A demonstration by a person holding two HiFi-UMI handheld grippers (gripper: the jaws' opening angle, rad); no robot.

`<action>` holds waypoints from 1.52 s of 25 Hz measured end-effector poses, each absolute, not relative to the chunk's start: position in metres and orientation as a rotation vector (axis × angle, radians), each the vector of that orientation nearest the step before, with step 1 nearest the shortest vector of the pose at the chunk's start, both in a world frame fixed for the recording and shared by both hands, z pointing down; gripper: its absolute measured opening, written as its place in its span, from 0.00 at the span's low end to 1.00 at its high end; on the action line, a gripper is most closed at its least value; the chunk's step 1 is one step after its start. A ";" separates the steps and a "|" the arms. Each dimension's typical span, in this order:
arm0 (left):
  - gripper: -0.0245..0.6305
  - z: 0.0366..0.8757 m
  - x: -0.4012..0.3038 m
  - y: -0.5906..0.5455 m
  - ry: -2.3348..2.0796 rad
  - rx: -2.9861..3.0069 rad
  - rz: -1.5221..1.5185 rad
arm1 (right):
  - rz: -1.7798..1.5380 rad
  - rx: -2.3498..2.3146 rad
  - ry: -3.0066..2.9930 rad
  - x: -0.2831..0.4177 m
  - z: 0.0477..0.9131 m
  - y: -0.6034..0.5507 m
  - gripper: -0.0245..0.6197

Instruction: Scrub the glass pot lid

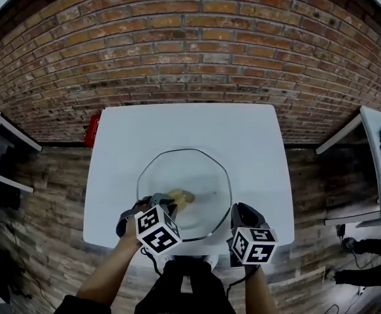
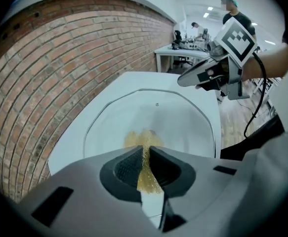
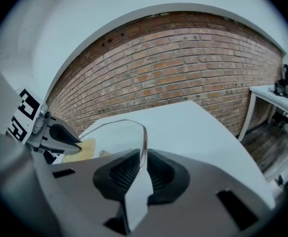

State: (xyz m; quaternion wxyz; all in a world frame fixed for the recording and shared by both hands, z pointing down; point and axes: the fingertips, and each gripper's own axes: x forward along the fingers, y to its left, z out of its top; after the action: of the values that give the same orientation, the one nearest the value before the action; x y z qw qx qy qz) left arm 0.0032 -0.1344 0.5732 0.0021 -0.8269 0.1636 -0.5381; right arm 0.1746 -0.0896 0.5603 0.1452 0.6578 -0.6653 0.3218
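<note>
The white table (image 1: 118,149) carries the glass pot lid (image 1: 197,175), which sits towards the near edge, close to me. That is my first worry: a hard push towards me could slide the lid off the front.

My right tongs (image 3: 143,169) are clamped on the lid's thin rim at its near right side, with the glass edge running straight between the pads. That hold is narrow and the glass is smooth. I judge that downward scrubbing pressure far from this point could make the lid pivot or slip out of the pads, and squeezing harder risks chipping the rim.

My left tongs (image 2: 144,164) are nearly closed, pinching a yellow mesh scrubber (image 2: 140,141) that hangs down onto the lid's middle. The scrubber is soft and only its top is pinched, so dragging it could pull it free. Then bare tongs would scrape the glass.
</note>
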 end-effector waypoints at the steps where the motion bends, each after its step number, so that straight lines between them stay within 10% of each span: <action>1: 0.10 0.572 0.004 -0.134 0.538 -2.606 -1.675 | 0.912 1.899 -1.918 0.174 0.558 -0.088 0.12; 23: 0.10 0.403 -0.051 -0.122 1.586 -2.797 -0.377 | 0.191 2.038 -2.218 0.117 0.395 -0.075 0.07; 38: 0.10 0.361 -0.072 -0.105 1.649 -2.730 -0.111 | 0.044 2.025 -2.299 0.078 0.351 -0.069 0.07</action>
State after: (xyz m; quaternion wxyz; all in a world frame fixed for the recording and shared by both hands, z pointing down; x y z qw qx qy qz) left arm -0.0719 -0.1050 0.3607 -0.0246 -0.8552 0.5165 -0.0348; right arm 0.0780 -0.0686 0.3508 0.0388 0.6605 -0.7497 0.0144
